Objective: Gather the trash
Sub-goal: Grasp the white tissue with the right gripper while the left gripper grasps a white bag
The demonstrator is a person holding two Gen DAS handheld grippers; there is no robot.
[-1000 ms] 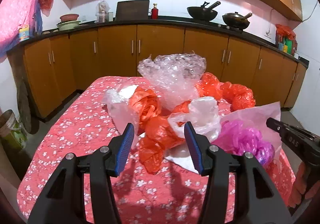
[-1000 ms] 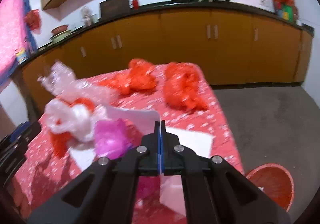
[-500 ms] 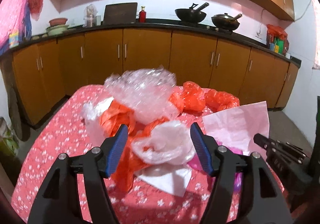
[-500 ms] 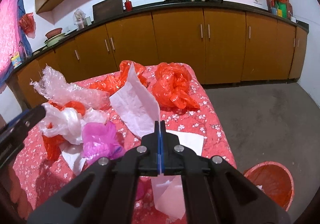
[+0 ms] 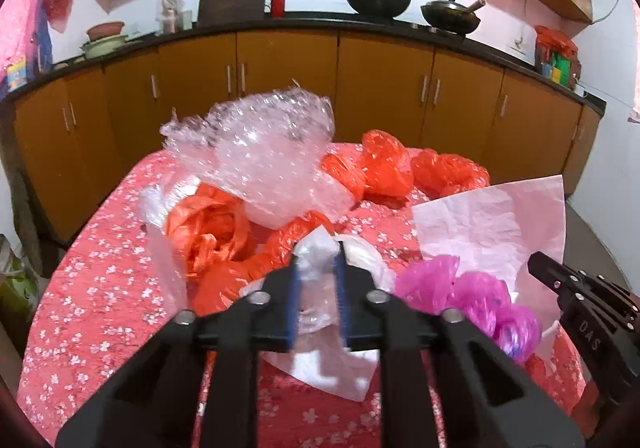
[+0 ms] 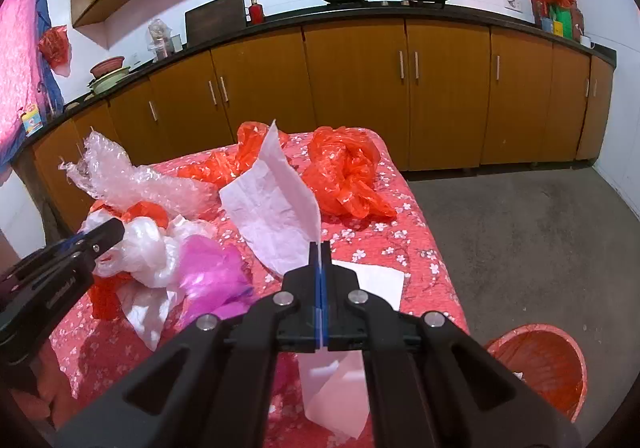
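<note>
A kitchen surface in a red floral cloth carries crumpled trash. The left gripper is pinched on a clear plastic bag just beside the magenta bag. The right gripper clamps a white paper sheet upright, probably bound for the orange bin on the floor.

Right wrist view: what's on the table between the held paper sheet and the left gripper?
A crumpled magenta plastic bag lies between the paper sheet pinched in the right gripper and the left gripper, which clamps a white plastic bag. Right wrist view shows it.
</note>
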